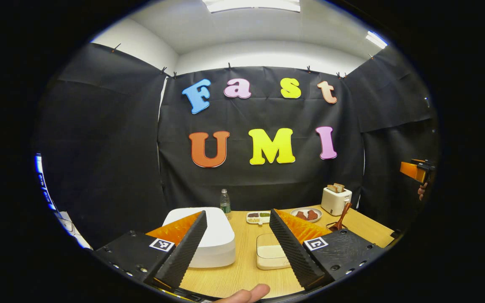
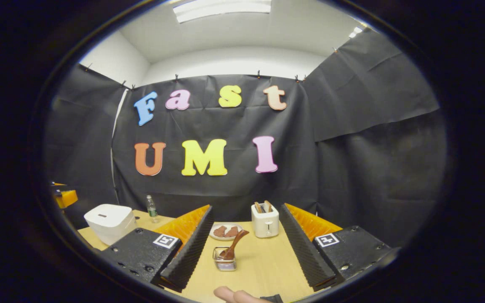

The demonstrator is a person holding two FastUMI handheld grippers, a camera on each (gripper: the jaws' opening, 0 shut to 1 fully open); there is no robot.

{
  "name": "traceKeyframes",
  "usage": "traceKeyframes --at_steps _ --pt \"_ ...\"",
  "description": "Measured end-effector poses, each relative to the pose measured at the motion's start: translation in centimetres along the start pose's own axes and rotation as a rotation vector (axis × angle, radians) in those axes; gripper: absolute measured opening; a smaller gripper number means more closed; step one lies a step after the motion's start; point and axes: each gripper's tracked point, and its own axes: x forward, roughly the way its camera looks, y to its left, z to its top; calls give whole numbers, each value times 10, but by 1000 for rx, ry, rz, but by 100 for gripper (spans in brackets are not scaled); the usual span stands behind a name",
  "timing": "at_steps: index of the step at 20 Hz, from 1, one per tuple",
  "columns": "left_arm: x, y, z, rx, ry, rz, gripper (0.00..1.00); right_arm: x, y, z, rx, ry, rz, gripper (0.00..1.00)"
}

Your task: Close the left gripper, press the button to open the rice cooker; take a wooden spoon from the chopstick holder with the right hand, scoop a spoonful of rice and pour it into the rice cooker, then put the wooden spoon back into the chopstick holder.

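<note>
Left gripper [image 1: 237, 240]: jaws stood wide apart, holding nothing and touching nothing, raised over the near edge of the desk [image 1: 242, 273]. A fingertip [image 1: 249, 293] of the holding hand showed at the bottom of the left gripper view.

Rice cooker [image 1: 209, 235]: white, lid down, on the left part of the desk, behind the left finger of that gripper.

Clear bottle [image 1: 225, 203]: upright at the far edge, just right of the cooker.

Rice container [image 1: 270, 251]: shallow, pale, near the desk's middle, partly hidden by the right finger.

Small divided tray [image 1: 258, 217] and plate [image 1: 306, 214] with brown pieces: side by side along the far edge.

Chopstick holder [image 2: 224, 258]: on the desk, near of the plate, between the right gripper's fingers in the right gripper view; wooden spoon [image 2: 234, 244] stood in it, handle leaning to the right.

Toaster [image 2: 265, 221]: white, two slices up, far right.

Right gripper [image 2: 246, 248]: jaws wide, empty, off the desk.
</note>
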Motion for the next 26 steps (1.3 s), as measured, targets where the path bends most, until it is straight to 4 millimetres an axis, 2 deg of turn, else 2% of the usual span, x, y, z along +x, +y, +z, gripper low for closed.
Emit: traceKeyframes --at_steps 1,5,6,7,8,14,16,17,18,19,21,22,23,25,26 --pt "1 2 -2 -2 2 5 96 -2 2 -1 4 -4 4 100" --pt "8 14 -2 -19 -6 25 96 1 1 -5 8 -16 6 100" --pt "10 17 -4 -24 0 27 96 2 0 -6 7 -17 6 96" --pt "12 20 -7 -21 6 34 96 3 0 -7 6 -19 4 100" --pt "15 24 -10 -13 9 40 96 4 -1 -9 4 -17 2 96" --pt "40 65 -20 -12 20 134 96 3 4 -14 -14 -25 10 96" --pt "50 73 -24 -19 34 133 86 4 5 -17 -27 -30 10 96" --pt "57 74 -29 -22 43 123 76 4 6 -21 -31 -30 11 96" --pt "64 75 -31 -24 52 111 70 4 8 -23 -36 -28 14 100" --pt "70 79 -34 -29 67 109 55 5 10 -26 -40 -27 19 100" --pt "82 86 -45 -33 112 112 38 7 13 -33 -52 -24 25 100" --pt "87 89 -49 -41 132 117 33 7 14 -36 -58 -23 27 100" --pt "91 92 -52 -42 144 123 16 8 15 -39 -62 -22 30 100" --pt "104 99 -64 -53 185 141 1 10 18 -46 -65 -18 37 100" --pt "110 98 -73 -55 220 136 1 12 19 -48 -67 -13 40 100"
